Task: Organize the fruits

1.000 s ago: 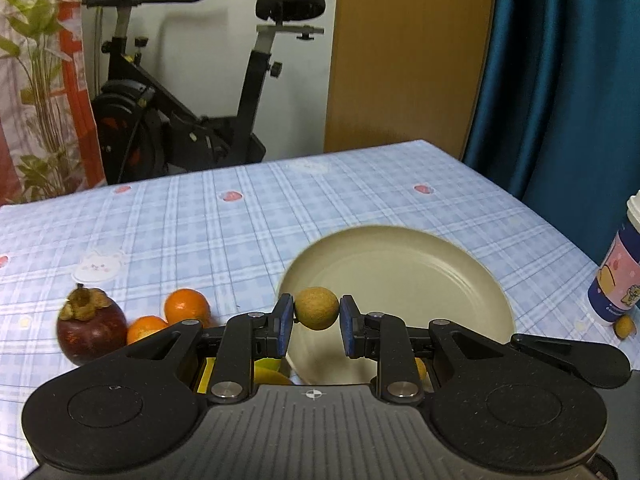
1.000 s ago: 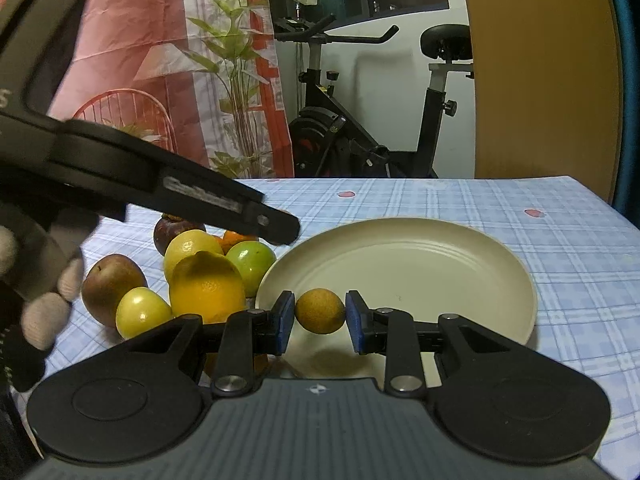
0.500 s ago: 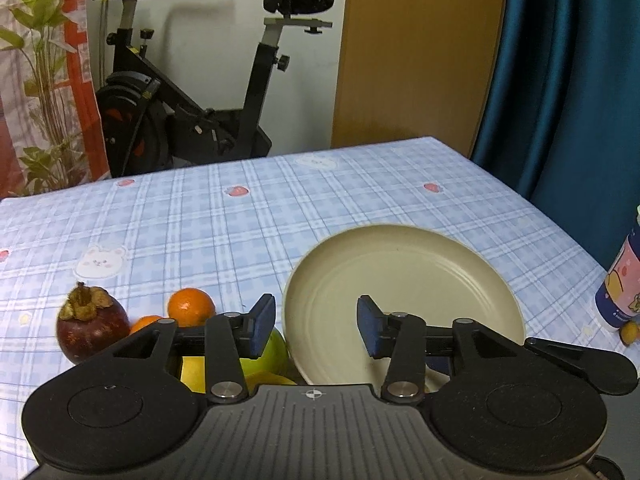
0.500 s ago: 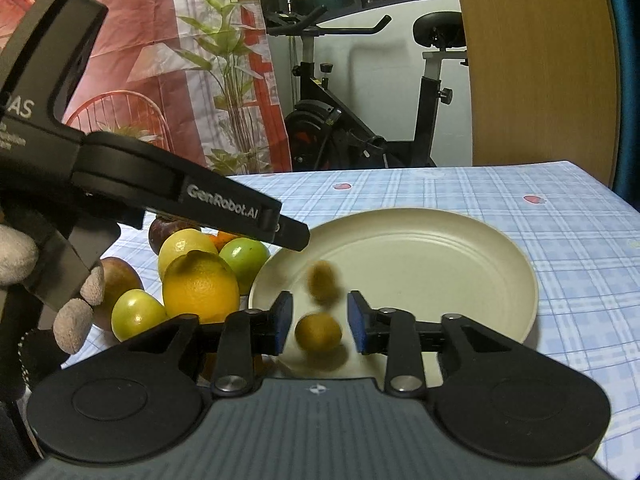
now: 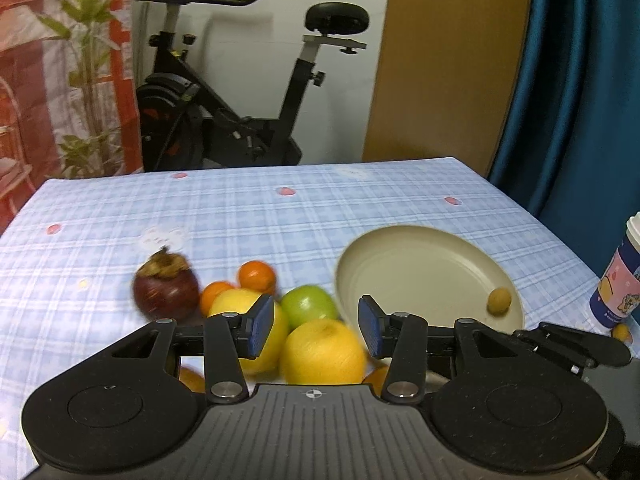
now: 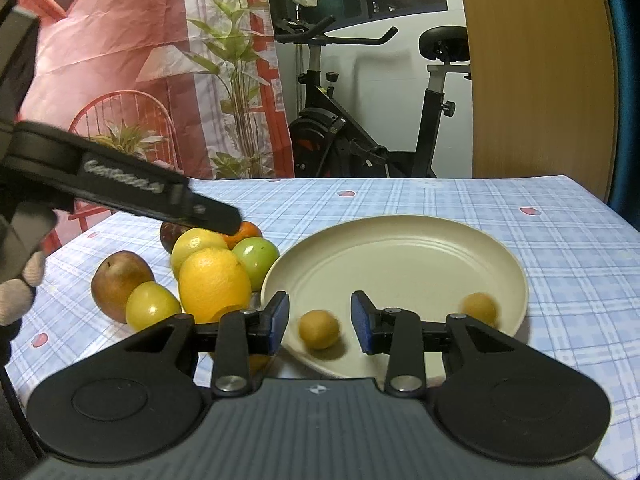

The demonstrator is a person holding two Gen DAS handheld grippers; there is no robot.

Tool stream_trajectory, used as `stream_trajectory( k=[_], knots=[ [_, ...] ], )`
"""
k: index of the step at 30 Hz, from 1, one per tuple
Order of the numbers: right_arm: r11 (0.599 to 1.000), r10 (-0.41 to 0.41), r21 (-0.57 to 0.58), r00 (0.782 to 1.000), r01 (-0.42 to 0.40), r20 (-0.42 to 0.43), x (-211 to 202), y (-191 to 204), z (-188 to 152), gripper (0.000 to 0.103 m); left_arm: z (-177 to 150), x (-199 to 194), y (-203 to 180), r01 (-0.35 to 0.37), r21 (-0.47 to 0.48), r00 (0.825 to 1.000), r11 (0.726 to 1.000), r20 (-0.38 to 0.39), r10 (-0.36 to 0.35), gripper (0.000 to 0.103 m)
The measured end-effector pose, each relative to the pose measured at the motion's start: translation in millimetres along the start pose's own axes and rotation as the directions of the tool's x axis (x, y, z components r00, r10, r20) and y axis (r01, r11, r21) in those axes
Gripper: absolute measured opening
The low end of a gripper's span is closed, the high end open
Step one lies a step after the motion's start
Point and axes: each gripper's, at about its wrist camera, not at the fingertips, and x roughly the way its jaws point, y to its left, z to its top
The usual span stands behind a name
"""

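My left gripper (image 5: 316,330) is open and hangs over the fruit pile, above a large yellow citrus (image 5: 324,352) and a green apple (image 5: 308,306). Nothing is between its pads. My right gripper (image 6: 320,322) is open low over the near rim of the beige plate (image 6: 400,226). A small brown round fruit (image 6: 319,329) lies on the plate between its jaws, apart from both pads. A second small brown fruit (image 6: 479,309) lies near the plate's right rim, and it appears as a brown fruit (image 5: 499,301) on the plate (image 5: 420,264) in the left wrist view.
The pile left of the plate holds a mangosteen (image 5: 166,288), oranges (image 5: 257,276), a reddish apple (image 6: 120,280) and a yellow-green fruit (image 6: 152,310). A paper cup (image 5: 618,280) stands at the right table edge. A gloved hand (image 6: 16,300) holds the left gripper.
Both grippers opened and let go of their small brown fruits, which now lie on the plate. The left gripper then swung left from the plate to above the fruit pile.
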Motion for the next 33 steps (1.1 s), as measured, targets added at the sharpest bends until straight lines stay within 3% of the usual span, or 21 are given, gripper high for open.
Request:
stream_trajectory(
  k=[20,33],
  knots=[
    [0.999,0.022,-0.044,1.0,-0.022,-0.01,-20,20,-4,0.037,-38,-53,35,-0.05,-0.068,0.999,0.996,0.014,0.051,0.049],
    [0.997,0.027,-0.073,1.0,-0.028,-0.007,-33,31,-5,0.037,-57,-65,42,-0.03,-0.113,1.0,0.993,-0.003,0.03,0.049]
  ],
)
